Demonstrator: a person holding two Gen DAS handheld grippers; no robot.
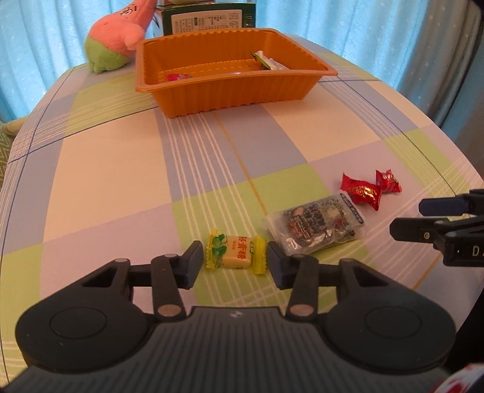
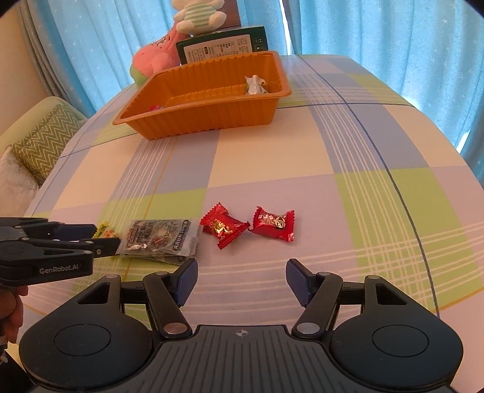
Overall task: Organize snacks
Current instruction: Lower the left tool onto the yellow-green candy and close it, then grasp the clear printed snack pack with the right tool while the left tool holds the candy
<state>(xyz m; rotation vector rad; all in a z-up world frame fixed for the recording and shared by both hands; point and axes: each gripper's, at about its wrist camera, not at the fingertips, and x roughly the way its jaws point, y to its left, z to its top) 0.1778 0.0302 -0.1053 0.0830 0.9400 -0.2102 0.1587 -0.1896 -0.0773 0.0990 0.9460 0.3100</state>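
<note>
**Left tongs straddling the yellow candy, right tongs hanging spread over bare cloth**

The worktop [image 2: 302, 157], covered in a checked cloth of green, blue and cream, is carrying everything. Blue curtains [image 2: 378, 27] are hanging behind it. At the far end an orange tray [image 1: 230, 90] is sitting with a few wrapped snacks lying inside: something red near its left end and a pale wrapper toward its right end. Behind the tray a pink and green plush toy [image 1: 118, 39] is leaning next to a dark green box [image 1: 208, 18] with a white label.

The left tongs [image 1: 235, 263] are resting low at the near part of the worktop, spread, with one finger on each side of a yellow-wrapped candy [image 1: 237, 253]; the right finger is sitting just beside the wrapper's twisted end, and whether it is touching cannot be told. The right tongs [image 2: 242, 279] are hanging spread wide above the cloth, gripping nothing.

Just right of the yellow candy a clear packet with dark printing [image 1: 317, 225] is lying flat. Beyond it, further right, two red-wrapped candies [image 2: 224, 226] [image 2: 273, 223] are lying side by side, their ends nearly meeting, a little ahead of the right tongs.
</note>
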